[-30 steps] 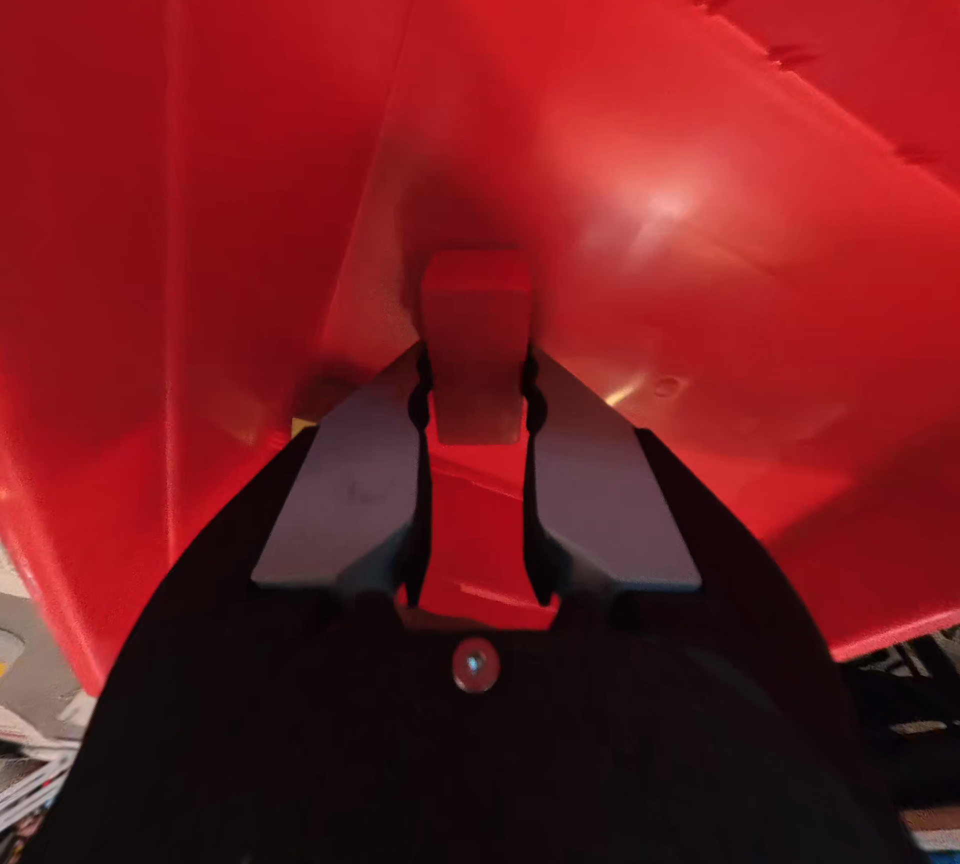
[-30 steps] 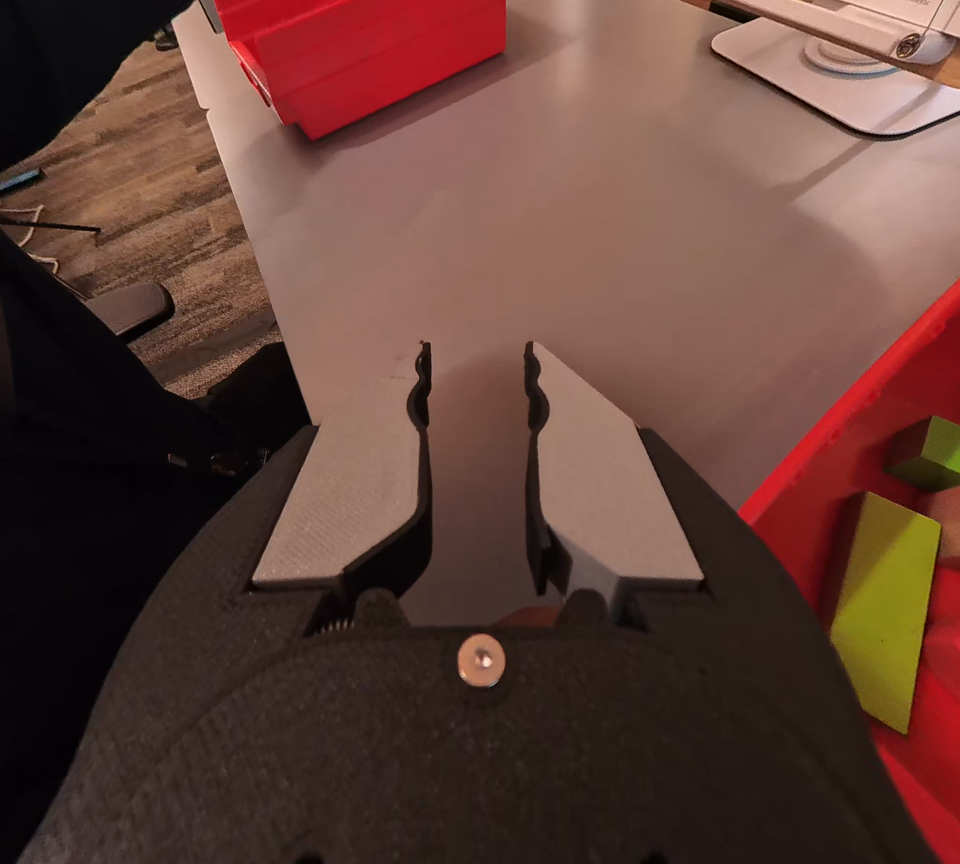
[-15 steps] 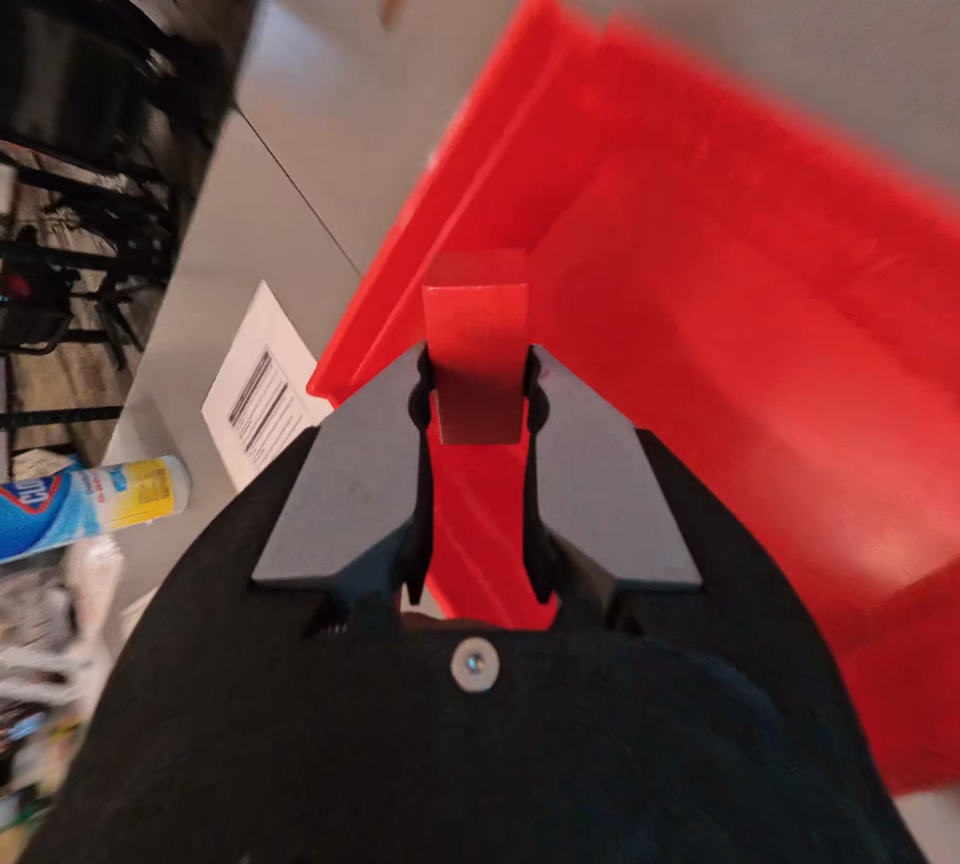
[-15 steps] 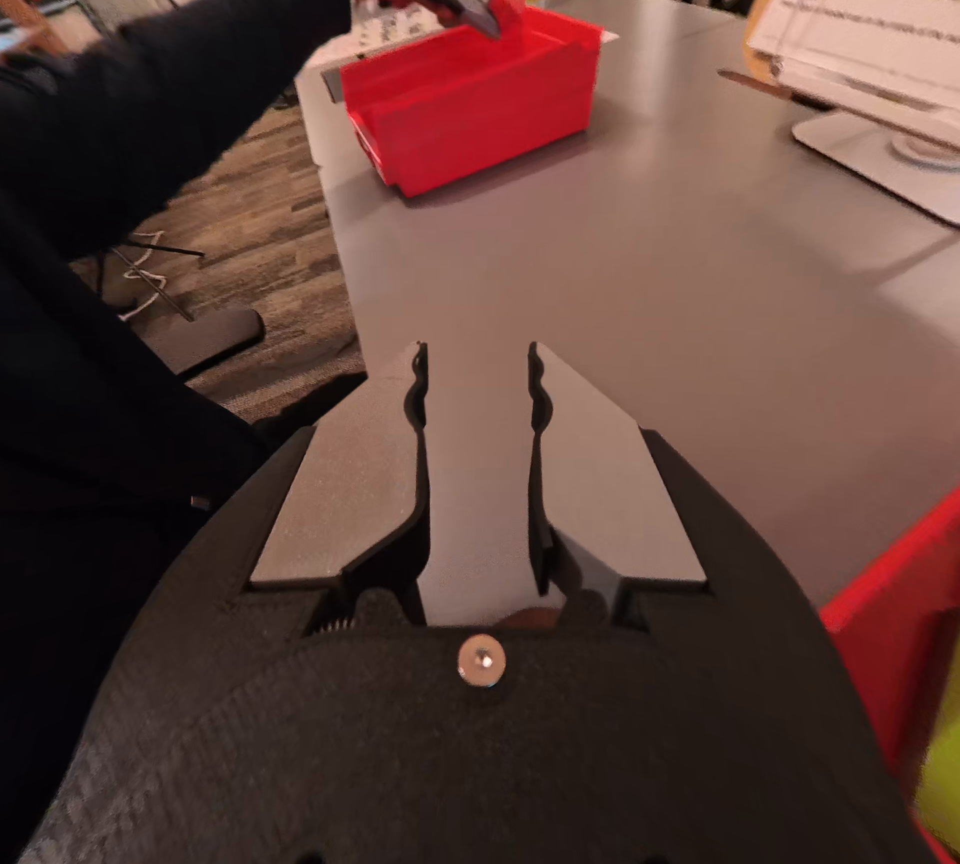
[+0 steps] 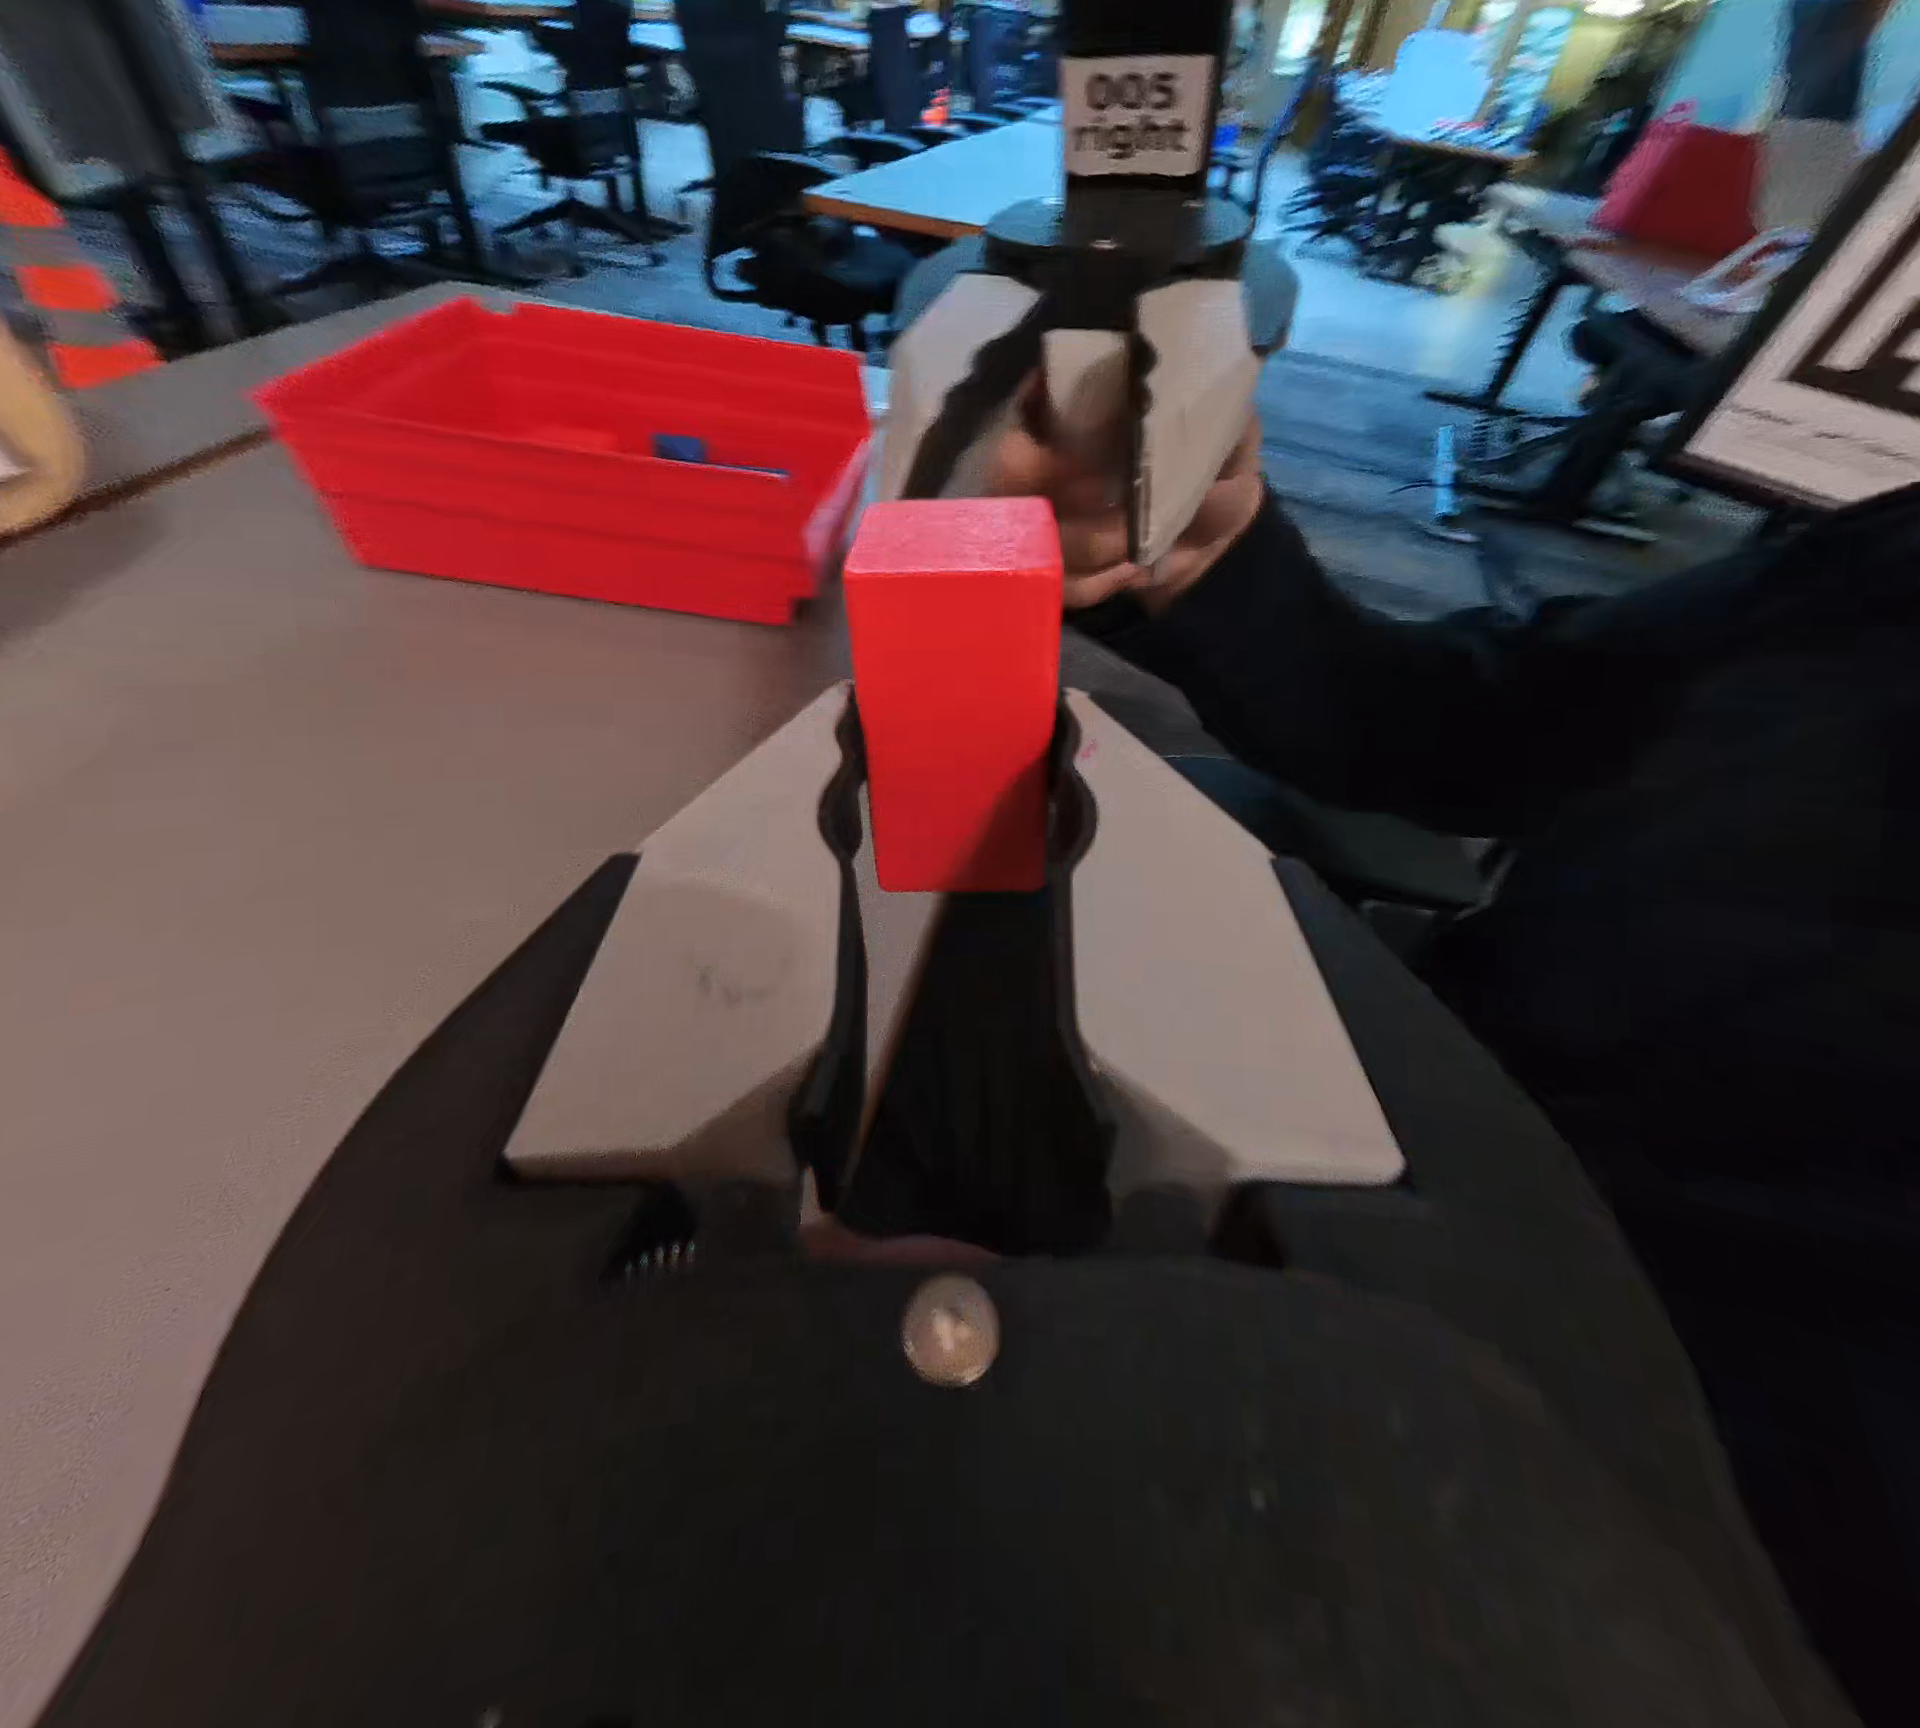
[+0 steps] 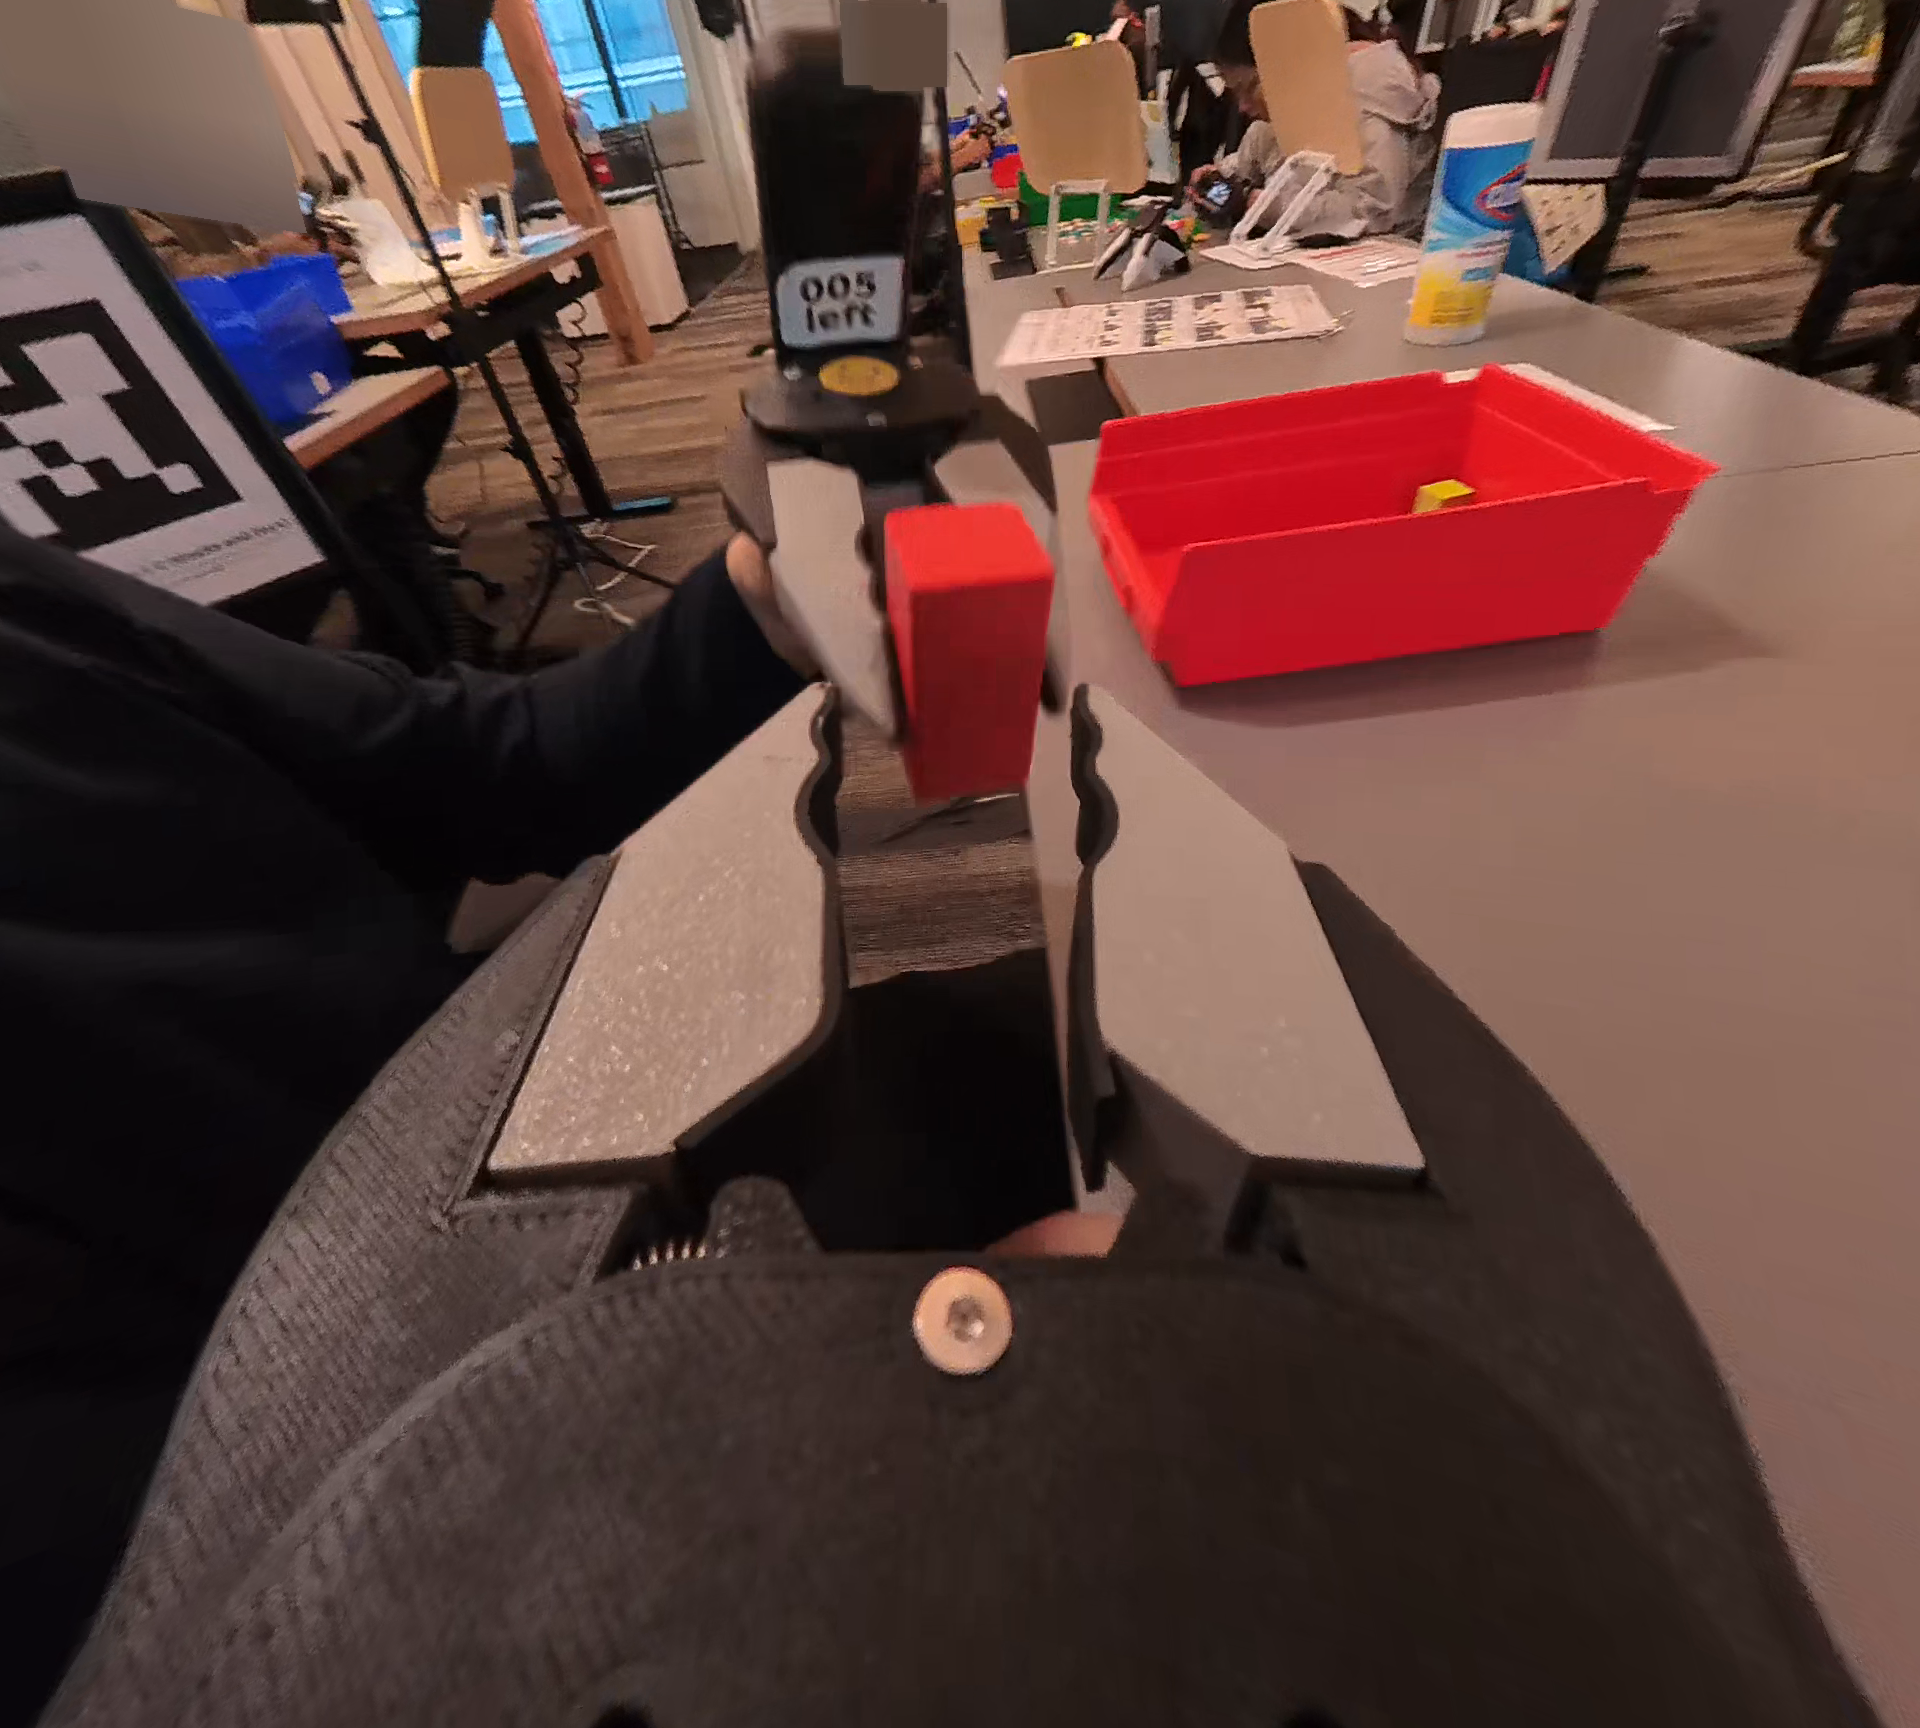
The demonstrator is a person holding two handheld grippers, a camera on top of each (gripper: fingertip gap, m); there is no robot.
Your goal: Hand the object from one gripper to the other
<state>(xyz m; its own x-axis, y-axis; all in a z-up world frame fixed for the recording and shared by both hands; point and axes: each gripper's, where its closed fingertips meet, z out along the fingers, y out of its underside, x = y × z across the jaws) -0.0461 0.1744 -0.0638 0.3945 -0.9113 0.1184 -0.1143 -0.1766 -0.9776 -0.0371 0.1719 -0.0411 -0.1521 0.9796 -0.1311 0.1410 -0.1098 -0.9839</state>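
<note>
My left gripper (image 5: pixel 956 743) is shut on a red rectangular block (image 5: pixel 954 691) and holds it upright in the air over the table's edge. The block's upper half stands out beyond the tips. My right gripper (image 6: pixel 954 712) is open and empty, and it faces the left one. In the right wrist view the red block (image 6: pixel 966 639) hangs just ahead of the open tips, held beside a grey finger (image 6: pixel 831 587) of the left gripper. In the left wrist view the right gripper (image 5: pixel 1086 421) shows a short way behind the block, with a hand under it.
A red bin (image 5: pixel 561 452) sits on the grey table (image 5: pixel 312 795). Another red bin (image 6: pixel 1382 535) holds a yellow block (image 6: pixel 1444 494). A wipes canister (image 6: pixel 1470 224) and papers stand farther back. A dark sleeve (image 6: pixel 312 743) crosses on the left. The tips of both grippers are at nearly the same place.
My left gripper has lifted the red block out of a red bin and swung round to face the right gripper. My right gripper has risen from the table and turned toward it, still open.
</note>
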